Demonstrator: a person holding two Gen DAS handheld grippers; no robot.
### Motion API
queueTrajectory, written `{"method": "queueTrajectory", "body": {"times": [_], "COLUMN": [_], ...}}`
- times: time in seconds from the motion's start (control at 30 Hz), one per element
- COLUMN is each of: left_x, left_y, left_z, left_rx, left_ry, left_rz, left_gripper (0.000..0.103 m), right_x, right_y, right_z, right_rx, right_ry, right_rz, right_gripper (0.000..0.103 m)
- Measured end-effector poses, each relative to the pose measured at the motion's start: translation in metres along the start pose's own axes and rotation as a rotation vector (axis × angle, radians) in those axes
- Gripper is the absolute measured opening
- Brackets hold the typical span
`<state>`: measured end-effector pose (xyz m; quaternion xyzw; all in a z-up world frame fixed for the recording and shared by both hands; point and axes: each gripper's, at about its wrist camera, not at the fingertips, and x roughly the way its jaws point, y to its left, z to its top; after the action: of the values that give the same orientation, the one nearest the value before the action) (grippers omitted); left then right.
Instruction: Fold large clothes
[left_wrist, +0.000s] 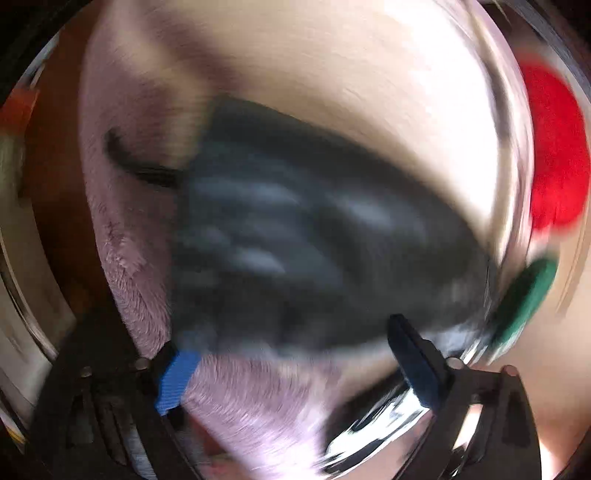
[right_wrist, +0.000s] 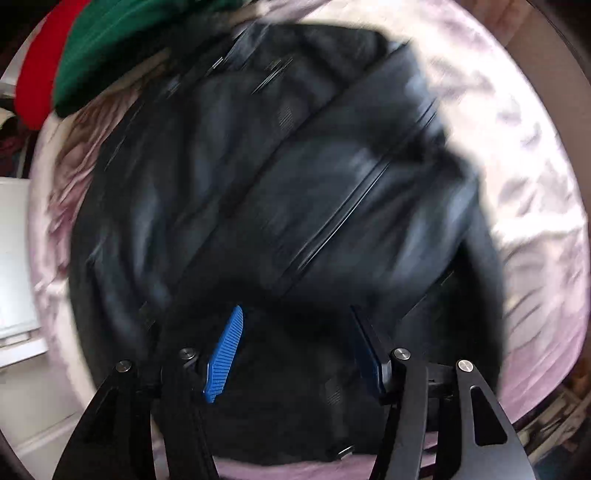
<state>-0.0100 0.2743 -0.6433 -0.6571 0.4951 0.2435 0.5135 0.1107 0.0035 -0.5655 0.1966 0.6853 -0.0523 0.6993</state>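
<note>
Jacket: a black puffer jacket (right_wrist: 280, 206) is laid out on the pale pink fleece blanket (right_wrist: 524, 155); a zipper line is seen running diagonally across its quilted panels in the right wrist view. In the left wrist view the same jacket (left_wrist: 295, 236) is rendered as a dark blurred mass.

Jacket's place: it is spread over the middle of the blanket, with pink fleece showing around it on the near, left and right sides.

Right gripper: the right gripper (right_wrist: 295, 347) is held over the jacket's near part with its jaws spread wide apart; nothing is clamped between the blue pads (right_wrist: 223, 356). Whether the pads touch the fabric cannot be told.

Left gripper: the left gripper (left_wrist: 295, 362) is likewise seen with its jaws apart, above the blanket at the jacket's near edge (both views are heavily motion-blurred); no cloth is seen gripped.

Green garment: a green cloth (right_wrist: 122, 44) is found beyond the jacket's far left corner, at the blanket's edge.

Red garment: a red cloth (right_wrist: 40, 70) lies just beside the green one, farther out from the jacket; both appear at the right edge of the left wrist view, red (left_wrist: 557, 155) above green (left_wrist: 524, 295).
</note>
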Motion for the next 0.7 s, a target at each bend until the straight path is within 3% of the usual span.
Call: {"method": "queueTrajectory", "body": {"times": [0.07, 0.1, 0.13, 0.2, 0.27, 0.4, 0.43, 0.47, 0.53, 0.6, 0.7], "left_x": [-0.004, -0.006, -0.010, -0.022, -0.036, -0.073, -0.079, -0.084, -0.101, -0.112, -0.117], "left_y": [0.004, -0.001, -0.009, -0.035, -0.061, -0.111, -0.126, -0.132, -0.161, -0.186, -0.218], "left_z": [0.006, 0.006, 0.003, -0.004, -0.005, -0.004, -0.008, -0.008, -0.019, -0.039, -0.078], "left_rx": [-0.067, -0.073, -0.061, 0.033, 0.137, 0.326, 0.366, 0.397, 0.497, 0.591, 0.747], "left_ry": [-0.056, -0.084, -0.110, -0.204, -0.284, -0.436, -0.465, -0.487, -0.561, -0.627, -0.721], "left_rz": [0.040, 0.082, 0.123, 0.229, 0.272, 0.275, 0.270, 0.268, 0.272, 0.282, 0.290], "left_gripper": [0.066, 0.060, 0.056, 0.020, 0.016, 0.012, 0.012, 0.011, 0.011, 0.010, 0.010], "right_x": [0.011, 0.016, 0.011, 0.022, 0.026, 0.032, 0.035, 0.043, 0.073, 0.079, 0.066], "right_y": [0.002, 0.008, 0.006, 0.022, 0.038, 0.088, 0.092, 0.092, 0.103, 0.102, 0.093], "right_z": [-0.015, -0.024, -0.010, -0.020, -0.027, -0.050, -0.057, -0.064, -0.065, -0.076, -0.086], "right_rx": [0.001, -0.009, -0.022, -0.050, -0.078, -0.165, -0.202, -0.234, -0.256, -0.250, -0.221], "right_ry": [0.019, 0.028, 0.034, 0.042, 0.032, -0.022, -0.023, 0.001, 0.105, 0.102, 0.087], "right_rz": [0.026, 0.034, 0.026, 0.004, -0.002, -0.021, -0.062, -0.115, -0.148, -0.118, 0.004], "right_gripper": [0.060, 0.060, 0.060, 0.060, 0.060, 0.061, 0.064, 0.072, 0.075, 0.079, 0.082]}}
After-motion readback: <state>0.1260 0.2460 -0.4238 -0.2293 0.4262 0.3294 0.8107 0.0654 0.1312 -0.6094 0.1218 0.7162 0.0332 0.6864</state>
